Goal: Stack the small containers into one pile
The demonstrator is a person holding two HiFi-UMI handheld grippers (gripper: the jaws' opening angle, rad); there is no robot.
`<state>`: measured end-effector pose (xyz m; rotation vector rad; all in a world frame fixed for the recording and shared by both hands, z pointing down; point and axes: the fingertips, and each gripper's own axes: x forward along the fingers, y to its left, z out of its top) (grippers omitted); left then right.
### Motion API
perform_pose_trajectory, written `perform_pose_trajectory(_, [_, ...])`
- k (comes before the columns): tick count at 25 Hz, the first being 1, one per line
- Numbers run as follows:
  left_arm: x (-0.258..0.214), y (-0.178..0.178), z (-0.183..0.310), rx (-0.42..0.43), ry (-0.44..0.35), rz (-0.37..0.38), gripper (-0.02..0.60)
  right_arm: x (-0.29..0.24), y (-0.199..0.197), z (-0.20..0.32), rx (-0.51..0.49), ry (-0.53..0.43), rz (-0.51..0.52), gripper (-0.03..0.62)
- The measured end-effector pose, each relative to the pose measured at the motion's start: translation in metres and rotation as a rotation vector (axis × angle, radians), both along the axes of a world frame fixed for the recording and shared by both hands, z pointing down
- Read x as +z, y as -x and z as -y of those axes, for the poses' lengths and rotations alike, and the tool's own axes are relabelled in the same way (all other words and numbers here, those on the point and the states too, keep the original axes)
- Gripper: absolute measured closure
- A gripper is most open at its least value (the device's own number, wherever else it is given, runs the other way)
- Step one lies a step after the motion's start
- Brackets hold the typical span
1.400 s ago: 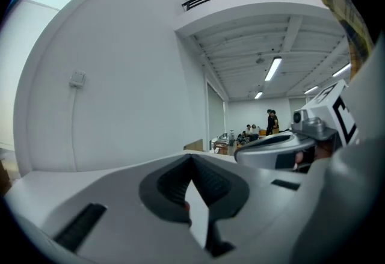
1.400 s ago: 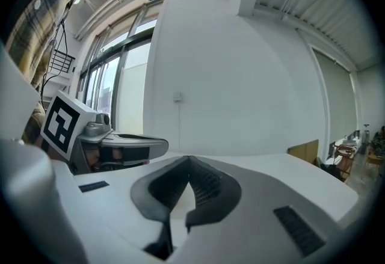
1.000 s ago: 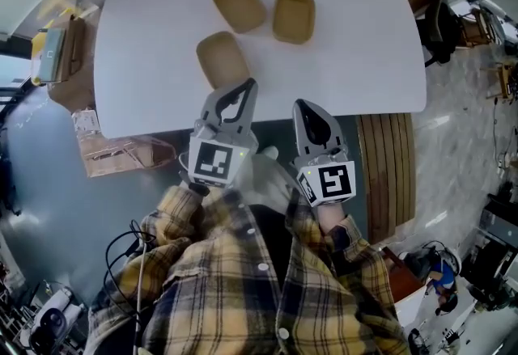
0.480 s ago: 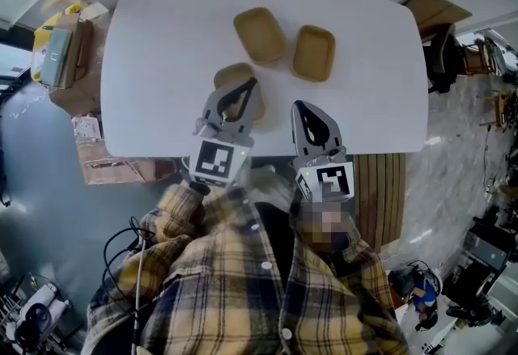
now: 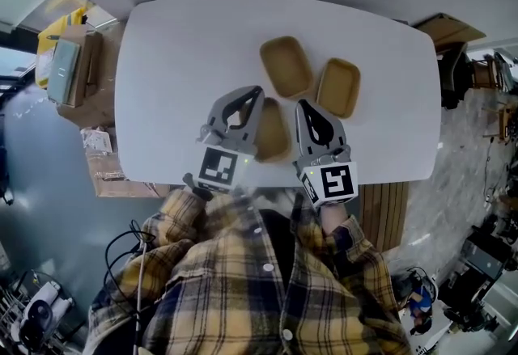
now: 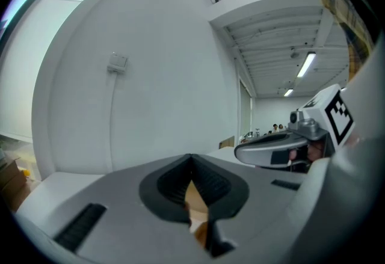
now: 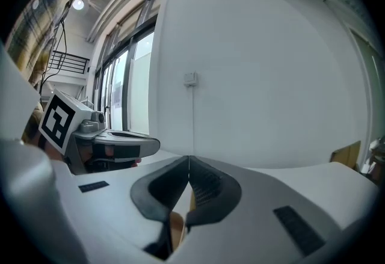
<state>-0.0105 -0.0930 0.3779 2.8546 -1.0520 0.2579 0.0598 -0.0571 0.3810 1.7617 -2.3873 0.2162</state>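
The left gripper (image 5: pixel 254 93) and right gripper (image 5: pixel 302 106) both have their jaws pressed together on nothing. The nearest small container (image 5: pixel 272 132) lies on the white desk (image 5: pixel 174 62) between the two. There are three containers in all: a second container (image 5: pixel 286 66) and a third container (image 5: pixel 338 87) sit side by side just beyond it.

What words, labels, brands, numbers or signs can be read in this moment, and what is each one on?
No words, brands or numbers are readable.
Cube on the left gripper: black-and-white square marker, no text.
Cube on the right gripper: the same kind of marker.
Cardboard box at far left: any print too small to read.
Containers: plain, unmarked.
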Motion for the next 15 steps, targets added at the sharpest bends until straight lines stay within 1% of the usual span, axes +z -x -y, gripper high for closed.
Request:
perform_pose_trajectory(3, [0.009,0.007,0.010,0.010,-0.006,0.032,0.563,0.004,0.000,0.011,-0.001,0.010,-0.012,0.579])
perform_pose_trajectory(8, [0.018,0.014,0.015,-0.019,0.007,0.049,0.563,0.006,-0.010,0.025,0.001,0.030,-0.029,0.579])
perform_pose_trajectory(11, [0.021,0.015,0.015,-0.049,0.006,0.054,0.563,0.008,-0.018,0.030,-0.013,0.041,-0.041,0.579])
perform_pose_trajectory(15, [0.026,0.015,0.014,-0.110,0.026,0.067,0.563,0.010,-0.029,0.033,-0.041,0.052,-0.032,0.578])
